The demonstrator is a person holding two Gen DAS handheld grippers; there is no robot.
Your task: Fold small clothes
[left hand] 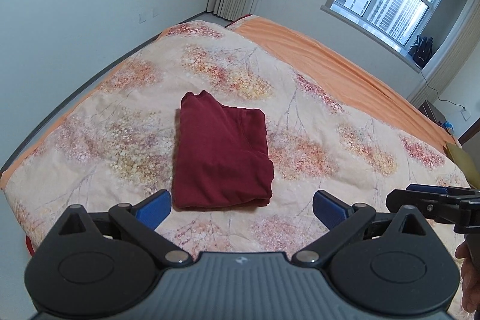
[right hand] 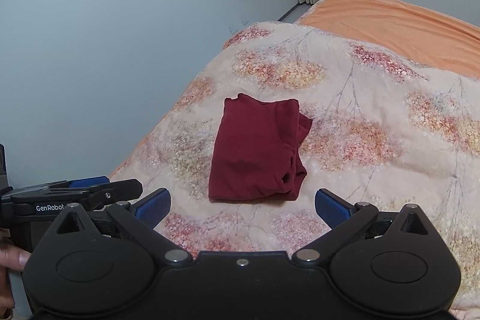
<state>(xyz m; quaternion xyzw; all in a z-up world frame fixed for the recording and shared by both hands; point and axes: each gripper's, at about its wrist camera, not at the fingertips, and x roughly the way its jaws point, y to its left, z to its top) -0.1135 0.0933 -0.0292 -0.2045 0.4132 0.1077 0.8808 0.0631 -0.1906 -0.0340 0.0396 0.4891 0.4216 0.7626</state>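
Folded maroon garment (left hand: 222, 152) on floral quilt (left hand: 330, 122), both grippers apart, w/ orange sheet (left hand: 324, 56) beyond

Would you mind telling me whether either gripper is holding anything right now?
Nothing is held. The left gripper and right gripper are both open, short of the folded red garment on the quilt.

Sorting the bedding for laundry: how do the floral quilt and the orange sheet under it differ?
The floral quilt is printed with pink and yellow blossom clusters; the orange sheet is plain. The quilt looks thick and puffy, the sheet thin and flat. The folded maroon garment rests on the quilt, none on the sheet. Both share warm peach-orange tones and lie on the same bed.
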